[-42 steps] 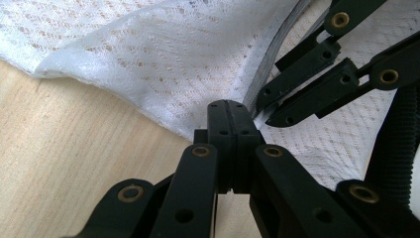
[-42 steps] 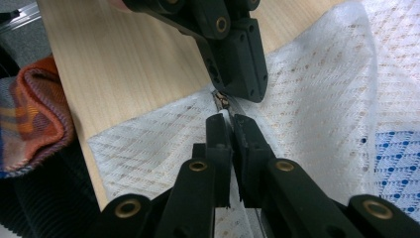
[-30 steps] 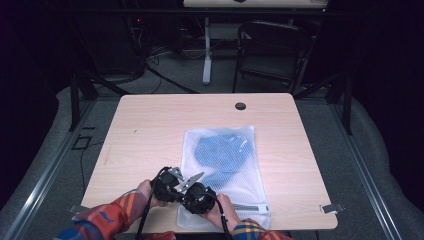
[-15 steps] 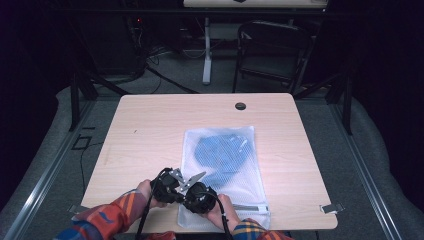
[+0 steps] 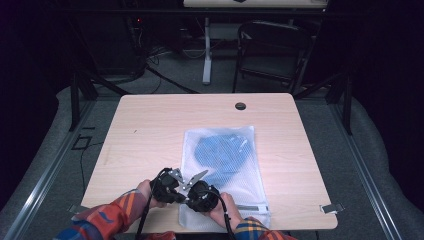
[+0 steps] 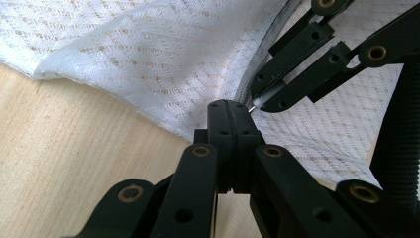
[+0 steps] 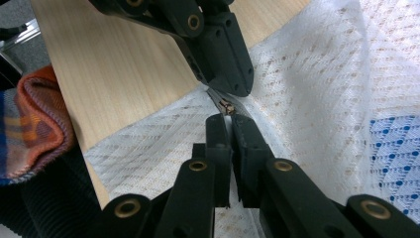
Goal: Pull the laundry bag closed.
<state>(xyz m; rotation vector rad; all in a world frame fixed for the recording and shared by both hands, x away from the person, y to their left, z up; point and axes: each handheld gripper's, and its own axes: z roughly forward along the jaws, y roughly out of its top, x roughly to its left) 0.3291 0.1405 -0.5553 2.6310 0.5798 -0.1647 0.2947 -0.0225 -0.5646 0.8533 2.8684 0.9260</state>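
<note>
A pale wooden desk [image 5: 150, 135] takes up the middle of the high view, with dark floor and a chair [image 5: 272, 55] in the shadowed top of the frame; little can be made out back there. On the desk, right of centre and running down to the lower edge, lies a white mesh bag [image 5: 240, 200]. A blue cloth [image 5: 220, 155] sits inside it, its outline softened by the mesh. The bag's near left corner is hidden under the two grippers.

At the bottom centre of the high view, two hands in plaid sleeves [image 5: 107, 217] are cut off by the frame edge. The left gripper [image 5: 176, 181] and right gripper [image 5: 199, 189] meet tip to tip at the bag's near edge, too dark and small there to read their jaws.

In the left gripper view, its jaws are pressed together at centre frame, closed on the bag's edge beside the zipper [image 6: 252, 74]. The right gripper reaches in from the upper right, its tip at a small pale piece, hard to identify.

In the right gripper view, its jaws stand closed at centre, with the small zipper pull [image 7: 227, 106] just above their tips; whether they pinch it cannot be told. The left gripper comes down from the top, touching the same spot.
</note>
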